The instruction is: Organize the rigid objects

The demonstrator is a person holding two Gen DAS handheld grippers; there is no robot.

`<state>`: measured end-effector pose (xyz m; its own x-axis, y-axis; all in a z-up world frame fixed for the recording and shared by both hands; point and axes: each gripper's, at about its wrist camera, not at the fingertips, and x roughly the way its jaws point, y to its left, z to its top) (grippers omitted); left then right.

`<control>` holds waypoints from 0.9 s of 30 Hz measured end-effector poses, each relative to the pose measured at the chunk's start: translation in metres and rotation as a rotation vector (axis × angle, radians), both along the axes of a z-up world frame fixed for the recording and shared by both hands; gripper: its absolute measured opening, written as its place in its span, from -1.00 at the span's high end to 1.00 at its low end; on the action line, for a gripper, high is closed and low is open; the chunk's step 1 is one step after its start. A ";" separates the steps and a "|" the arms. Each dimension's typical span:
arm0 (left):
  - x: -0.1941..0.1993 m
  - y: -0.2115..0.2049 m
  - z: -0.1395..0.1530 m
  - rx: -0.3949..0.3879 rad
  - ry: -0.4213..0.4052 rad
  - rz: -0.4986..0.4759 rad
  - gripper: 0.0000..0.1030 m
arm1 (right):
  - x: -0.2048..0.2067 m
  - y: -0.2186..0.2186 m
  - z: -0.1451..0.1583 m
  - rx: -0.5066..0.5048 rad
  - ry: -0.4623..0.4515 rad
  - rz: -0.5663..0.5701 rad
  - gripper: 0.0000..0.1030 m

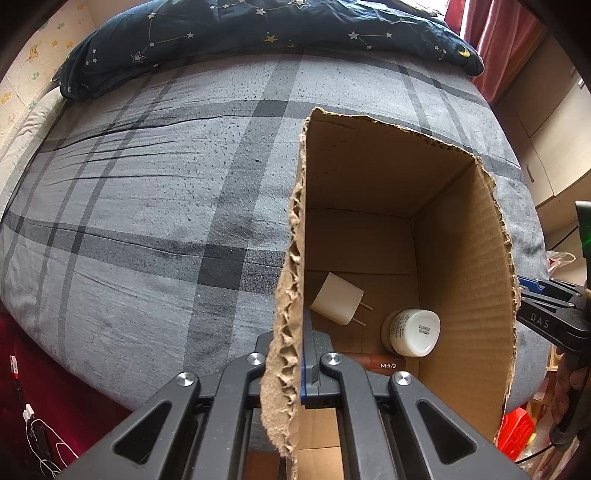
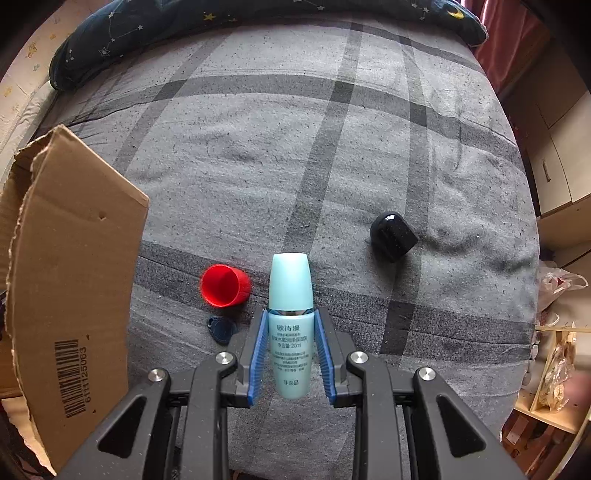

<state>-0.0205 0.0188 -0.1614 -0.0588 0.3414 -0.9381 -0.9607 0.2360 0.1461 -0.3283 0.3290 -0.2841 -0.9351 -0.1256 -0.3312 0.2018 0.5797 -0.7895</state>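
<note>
My left gripper (image 1: 295,325) is shut on the torn left wall of an open cardboard box (image 1: 461,258) on the bed. Inside the box lie a white plug adapter (image 1: 338,299), a white jar (image 1: 415,332) and a brown tube (image 1: 380,364). My right gripper (image 2: 290,314) is shut on a light blue bottle (image 2: 290,332), cap pointing away, above the bed. On the bed in the right wrist view lie a red cap (image 2: 224,285), a blue key tag (image 2: 221,329) and a black cap (image 2: 392,235). The box (image 2: 74,280) stands to the left there.
A grey plaid sheet (image 1: 147,184) covers the bed, with a dark star-print quilt (image 1: 258,29) at the far end. Wooden cabinets (image 2: 554,155) and shelves with clutter (image 2: 554,373) stand to the right of the bed. The right gripper's body (image 1: 554,317) shows beyond the box.
</note>
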 end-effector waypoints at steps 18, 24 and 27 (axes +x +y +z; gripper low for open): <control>0.004 -0.003 0.009 0.011 0.007 0.053 0.96 | 0.068 0.018 0.003 -0.019 -0.060 0.074 0.47; 0.006 -0.003 0.010 0.014 0.008 0.067 0.96 | 0.088 0.026 -0.003 -0.010 -0.063 0.099 0.47; 0.007 -0.003 0.010 0.015 0.010 0.069 0.96 | 0.098 0.031 -0.007 0.003 -0.072 0.114 0.47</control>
